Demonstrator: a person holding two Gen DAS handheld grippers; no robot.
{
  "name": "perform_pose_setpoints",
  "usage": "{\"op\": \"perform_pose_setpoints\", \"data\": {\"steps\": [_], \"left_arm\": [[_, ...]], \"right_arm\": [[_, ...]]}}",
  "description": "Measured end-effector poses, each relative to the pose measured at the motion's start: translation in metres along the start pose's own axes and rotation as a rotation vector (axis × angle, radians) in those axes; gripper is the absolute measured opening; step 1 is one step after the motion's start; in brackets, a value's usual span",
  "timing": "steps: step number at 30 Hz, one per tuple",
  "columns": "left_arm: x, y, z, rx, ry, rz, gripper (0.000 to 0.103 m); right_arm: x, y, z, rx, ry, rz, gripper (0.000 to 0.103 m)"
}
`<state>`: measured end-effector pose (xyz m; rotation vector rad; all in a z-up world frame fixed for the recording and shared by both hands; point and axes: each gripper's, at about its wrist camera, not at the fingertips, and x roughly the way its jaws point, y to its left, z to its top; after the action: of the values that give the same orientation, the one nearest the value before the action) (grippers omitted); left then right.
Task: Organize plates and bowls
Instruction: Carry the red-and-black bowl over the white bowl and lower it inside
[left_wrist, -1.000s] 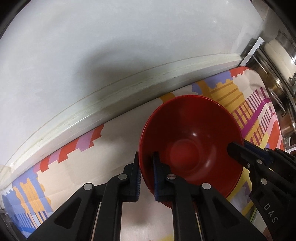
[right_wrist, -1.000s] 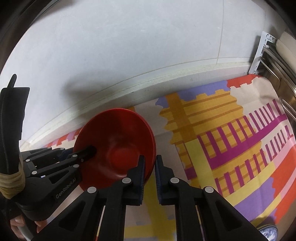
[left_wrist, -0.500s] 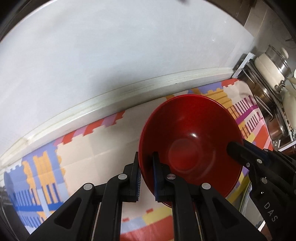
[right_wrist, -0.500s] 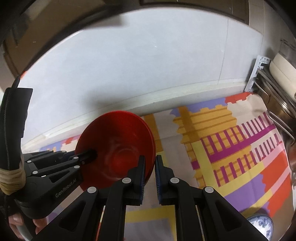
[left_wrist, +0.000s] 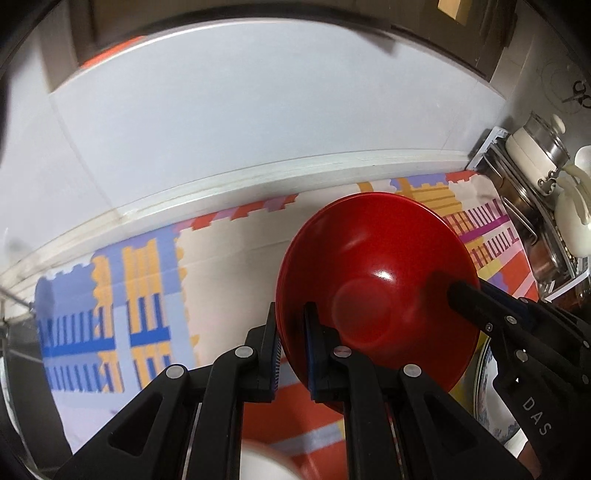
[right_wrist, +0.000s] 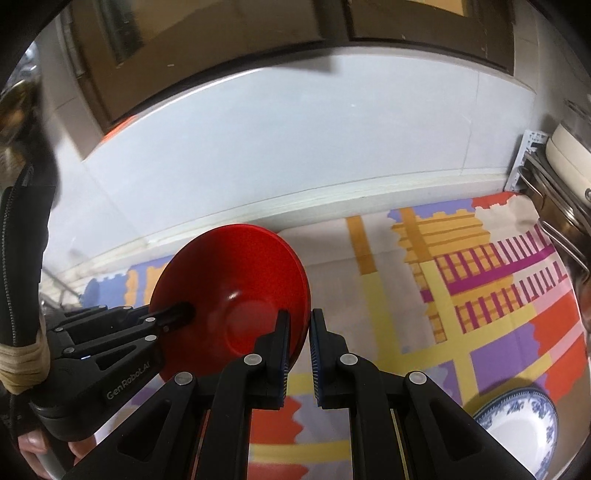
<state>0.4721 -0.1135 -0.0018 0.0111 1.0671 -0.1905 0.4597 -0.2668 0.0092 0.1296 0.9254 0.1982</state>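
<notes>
A red bowl (left_wrist: 376, 291) is held in the air above a patterned mat (left_wrist: 122, 295); its rim looks layered, as if bowls are nested. My left gripper (left_wrist: 291, 343) is shut on its left rim. My right gripper (right_wrist: 298, 343) is shut on its right rim, and it also shows in the left wrist view (left_wrist: 480, 299). The bowl shows in the right wrist view (right_wrist: 236, 295) with the left gripper (right_wrist: 173, 314) at its far side. A blue-and-white plate (right_wrist: 517, 439) lies on the mat at lower right.
A white wall and ledge (left_wrist: 258, 177) run behind the mat. A rack with metal pots and a cream lidded jar (left_wrist: 539, 147) stands at the right. A white rounded object (left_wrist: 262, 461) shows blurred at the bottom. Dark cabinets (right_wrist: 258, 48) hang above.
Both grippers have risen with the red bowl held between them; the mat now lies farther below and more of it, the plate and the cabinets show.
</notes>
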Motion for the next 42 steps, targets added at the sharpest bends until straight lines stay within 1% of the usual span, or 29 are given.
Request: {"op": "perform_pose_setpoints", "data": {"steps": [5, 9, 12, 18, 23, 30, 37, 42], "left_arm": [[-0.02, 0.01, -0.025, -0.017, -0.006, 0.0, 0.013], [-0.036, 0.017, -0.045, -0.024, -0.022, 0.019, 0.013], [-0.045, 0.025, -0.061, -0.038, -0.021, 0.021, 0.014], [-0.061, 0.04, -0.091, -0.07, -0.042, 0.049, 0.014], [-0.066, 0.054, -0.111, -0.11, -0.042, 0.056, 0.014], [-0.068, 0.069, -0.137, -0.154, -0.039, 0.086, 0.015], [-0.059, 0.078, -0.16, -0.197, 0.005, 0.087, 0.015], [-0.052, 0.08, -0.171, -0.205, 0.029, 0.09, 0.015]], "right_arm": [[-0.019, 0.026, -0.011, -0.035, -0.009, 0.021, 0.012], [-0.033, 0.042, -0.022, -0.062, -0.027, 0.042, 0.012], [-0.042, 0.052, -0.03, -0.075, -0.03, 0.061, 0.012], [-0.053, 0.072, -0.047, -0.108, -0.025, 0.098, 0.012], [-0.055, 0.088, -0.061, -0.142, -0.006, 0.12, 0.012], [-0.049, 0.107, -0.079, -0.186, 0.039, 0.151, 0.012], [-0.039, 0.117, -0.097, -0.22, 0.091, 0.169, 0.012], [-0.033, 0.12, -0.109, -0.239, 0.121, 0.173, 0.012]]}}
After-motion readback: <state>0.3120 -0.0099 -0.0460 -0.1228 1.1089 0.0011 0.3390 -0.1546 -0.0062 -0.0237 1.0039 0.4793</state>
